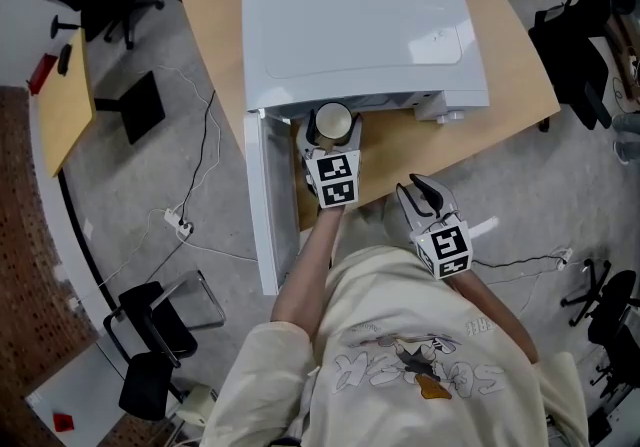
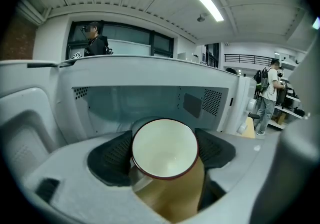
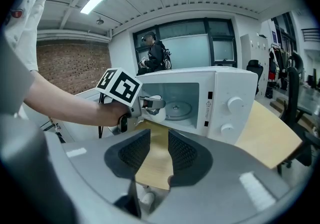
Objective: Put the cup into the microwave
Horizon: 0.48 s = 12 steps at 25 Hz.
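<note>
A white cup with a dark red rim [image 2: 161,144] sits upright between the black pads of my left gripper [image 2: 164,154], which is shut on it. In the head view the cup [image 1: 332,120] and left gripper [image 1: 332,137] hang just in front of the white microwave [image 1: 360,35], whose door [image 1: 262,197] stands open to the left. The cavity [image 2: 140,105] lies straight ahead of the cup. My right gripper [image 1: 417,191] stays near the table's front edge; its jaws [image 3: 159,150] stand a little apart with nothing between them. It sees the cup [image 3: 156,114] at the cavity mouth.
The microwave stands on a wooden table [image 1: 510,85]. Its glass turntable [image 3: 178,109] is bare, and two knobs [image 3: 233,103] sit on the front panel. Office chairs [image 1: 150,335], cables and a power strip [image 1: 180,225] lie on the floor at left. A person [image 2: 96,40] stands behind the microwave.
</note>
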Each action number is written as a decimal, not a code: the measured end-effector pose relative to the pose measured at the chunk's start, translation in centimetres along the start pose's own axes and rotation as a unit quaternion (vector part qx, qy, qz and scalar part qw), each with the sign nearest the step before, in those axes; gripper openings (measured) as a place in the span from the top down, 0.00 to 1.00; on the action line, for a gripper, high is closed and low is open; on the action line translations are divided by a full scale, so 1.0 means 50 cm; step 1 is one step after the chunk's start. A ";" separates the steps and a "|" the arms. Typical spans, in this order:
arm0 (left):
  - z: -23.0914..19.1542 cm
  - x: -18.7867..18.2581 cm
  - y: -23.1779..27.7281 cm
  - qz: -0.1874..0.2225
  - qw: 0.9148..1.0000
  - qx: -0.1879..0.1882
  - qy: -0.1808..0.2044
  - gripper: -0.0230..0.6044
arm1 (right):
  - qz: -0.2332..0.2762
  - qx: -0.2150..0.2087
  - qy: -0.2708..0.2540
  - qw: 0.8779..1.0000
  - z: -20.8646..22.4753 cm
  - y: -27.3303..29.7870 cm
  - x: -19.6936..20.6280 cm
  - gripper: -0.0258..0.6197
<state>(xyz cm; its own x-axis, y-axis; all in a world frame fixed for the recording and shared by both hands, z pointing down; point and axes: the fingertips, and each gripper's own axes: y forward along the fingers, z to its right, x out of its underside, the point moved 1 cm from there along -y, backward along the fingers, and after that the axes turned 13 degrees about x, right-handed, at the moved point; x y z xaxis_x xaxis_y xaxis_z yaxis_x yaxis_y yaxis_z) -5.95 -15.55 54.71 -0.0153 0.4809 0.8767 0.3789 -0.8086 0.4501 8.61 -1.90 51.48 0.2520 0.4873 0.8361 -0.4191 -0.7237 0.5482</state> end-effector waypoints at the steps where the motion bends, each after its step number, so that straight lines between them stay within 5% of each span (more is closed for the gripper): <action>1: -0.004 -0.007 0.008 0.003 1.000 -0.002 -0.001 0.33 | 0.000 0.001 0.000 1.000 0.001 0.001 0.000 0.77; 12: -0.040 -0.031 0.107 -0.004 1.000 -0.012 0.005 0.33 | -0.017 0.032 0.011 0.999 0.038 -0.003 0.015 0.77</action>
<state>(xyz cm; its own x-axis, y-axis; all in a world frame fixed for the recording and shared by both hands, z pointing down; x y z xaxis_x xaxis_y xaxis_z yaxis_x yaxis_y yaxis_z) -5.73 -21.30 56.10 -0.0266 0.4842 0.8745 0.3562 -0.8128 0.4609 10.53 -2.34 52.07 0.2450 0.5224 0.8167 -0.3536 -0.7362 0.5770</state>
